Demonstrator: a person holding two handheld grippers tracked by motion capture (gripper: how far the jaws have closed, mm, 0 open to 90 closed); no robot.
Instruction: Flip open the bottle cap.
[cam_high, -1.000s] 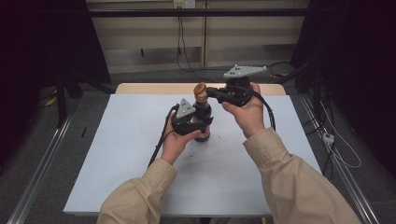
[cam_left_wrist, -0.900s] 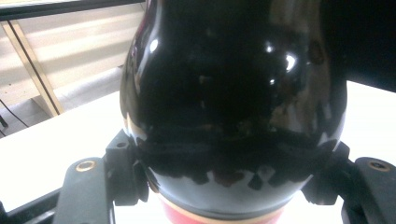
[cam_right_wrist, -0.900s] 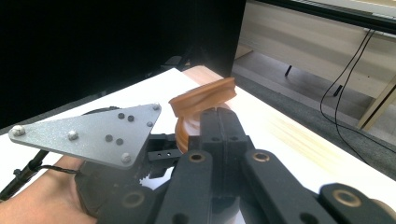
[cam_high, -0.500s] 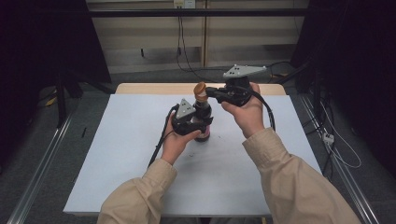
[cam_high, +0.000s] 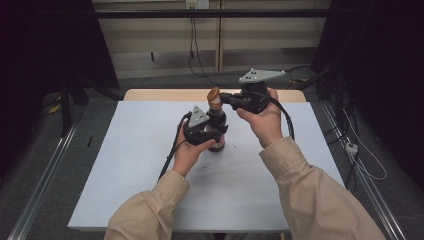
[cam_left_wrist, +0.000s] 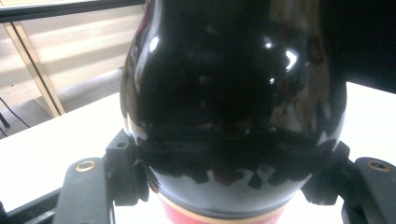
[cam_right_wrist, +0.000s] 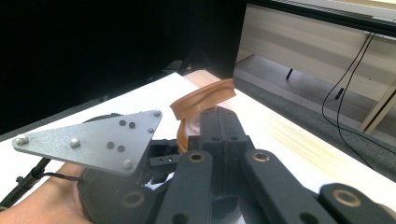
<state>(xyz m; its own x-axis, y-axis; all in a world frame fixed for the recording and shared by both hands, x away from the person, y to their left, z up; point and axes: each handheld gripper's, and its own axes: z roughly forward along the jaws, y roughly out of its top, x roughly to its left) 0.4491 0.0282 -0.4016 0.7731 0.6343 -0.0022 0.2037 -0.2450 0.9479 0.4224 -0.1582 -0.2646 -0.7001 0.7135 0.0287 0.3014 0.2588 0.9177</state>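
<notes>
One white table (cam_high: 125, 170) fronts dark curtains (cam_high: 45, 45).

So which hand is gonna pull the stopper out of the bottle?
Probably the right. The right claw is already shut on the stopper at the top. The left claw is busy clamping the bottle so it stays put on the table.
</notes>
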